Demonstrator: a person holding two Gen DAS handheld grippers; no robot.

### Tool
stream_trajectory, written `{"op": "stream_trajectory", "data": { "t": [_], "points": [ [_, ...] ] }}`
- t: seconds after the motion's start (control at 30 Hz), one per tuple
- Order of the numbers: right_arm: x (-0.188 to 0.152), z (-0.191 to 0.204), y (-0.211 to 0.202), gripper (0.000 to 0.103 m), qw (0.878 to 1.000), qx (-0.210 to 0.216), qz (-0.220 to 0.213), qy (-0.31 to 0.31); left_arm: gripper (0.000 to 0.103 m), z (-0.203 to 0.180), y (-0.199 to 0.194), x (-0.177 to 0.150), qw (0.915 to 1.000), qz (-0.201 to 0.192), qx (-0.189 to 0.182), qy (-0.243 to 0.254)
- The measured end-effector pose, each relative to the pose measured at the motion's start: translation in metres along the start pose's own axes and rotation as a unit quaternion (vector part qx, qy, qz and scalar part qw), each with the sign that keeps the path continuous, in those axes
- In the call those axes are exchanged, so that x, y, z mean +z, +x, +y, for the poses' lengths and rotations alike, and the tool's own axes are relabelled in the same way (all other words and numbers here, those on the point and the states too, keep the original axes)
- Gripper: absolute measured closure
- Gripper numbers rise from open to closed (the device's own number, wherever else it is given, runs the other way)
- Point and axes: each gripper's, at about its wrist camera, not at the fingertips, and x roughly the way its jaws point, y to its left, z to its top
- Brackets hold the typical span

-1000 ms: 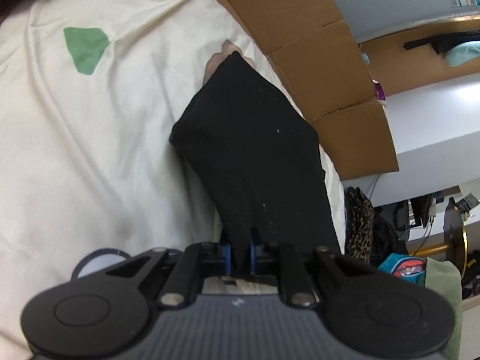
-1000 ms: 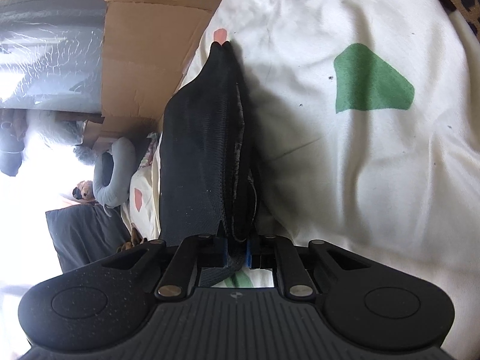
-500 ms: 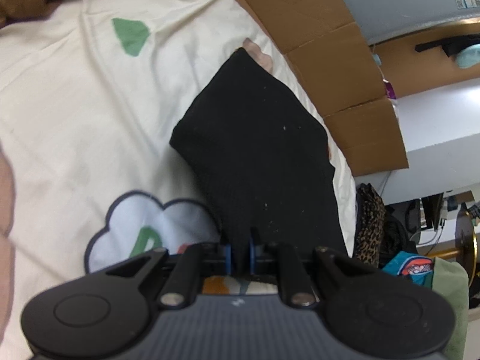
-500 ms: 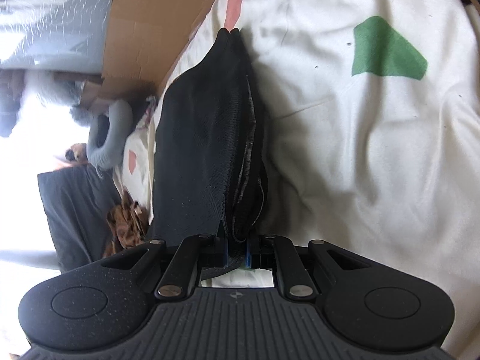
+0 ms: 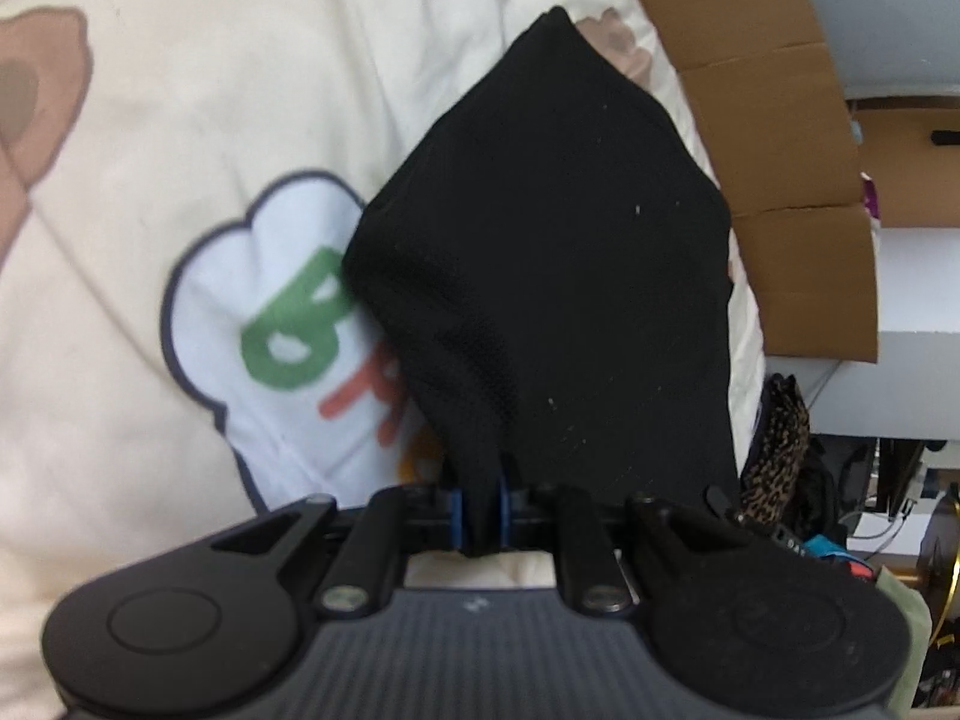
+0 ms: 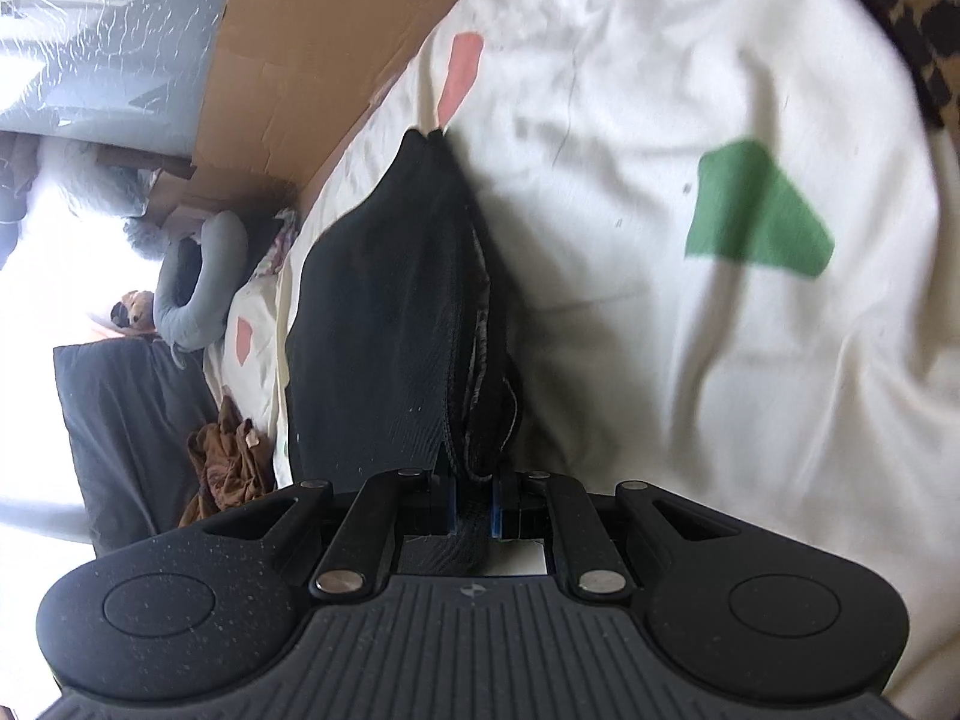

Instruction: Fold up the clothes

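Left tool point(image 5: 480, 510) pinched tight on an edge of the black garment point(image 5: 558, 252); blue pads nearly together with cloth bunched between. Right tool point(image 6: 474, 507) same, clamped on another edge of the black garment point(image 6: 390, 324), several layers visible in its grip. Garment hangs stretched between the two tools, lifted over the bed, doubled over itself with stacked edges showing in the right view. Far tip looks to touch or sit just above the sheet; cannot tell which.

Risks, judged from this: the thin bunch in the left tool could slip out if tension rises, dropping one side and undoing the fold. Right grip holds several layers, so an inner one may slide free and skew the edges. If it is lowered unevenly, the cloth could crumple on the soft wrinkled sheet instead of lying flat. Both views slightly blurred, so edge alignment is hard to confirm.

Surface: cream bedsheet point(image 5: 150, 120) with cartoon prints, a cloud shape with green letter point(image 5: 282, 312), a green patch point(image 6: 756, 210), creased. Cardboard point(image 5: 780, 120) lines the far edge of the bed. Beyond: leopard-print fabric point(image 5: 780, 444), a grey neck pillow point(image 6: 198, 282), brown clothing point(image 6: 222, 462), cluttered room.
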Motion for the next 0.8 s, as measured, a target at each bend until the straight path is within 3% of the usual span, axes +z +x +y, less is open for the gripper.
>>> {"op": "stream_trajectory", "data": {
  "t": [0.3,0.47,0.8],
  "points": [
    [0.019,0.0,-0.007,0.094,1.0,-0.01,-0.019,-0.006,0.091,-0.031,0.014,-0.009,0.9982,0.028,0.051,0.01],
    [0.035,0.0,-0.016,0.094,0.999,-0.014,-0.041,-0.006,0.091,-0.046,0.028,-0.025,0.9972,0.06,0.044,0.006],
    [0.069,0.007,-0.026,0.094,0.997,-0.023,-0.068,-0.029,0.091,-0.081,0.059,-0.058,0.9952,0.085,0.047,0.004]
  ]
}}
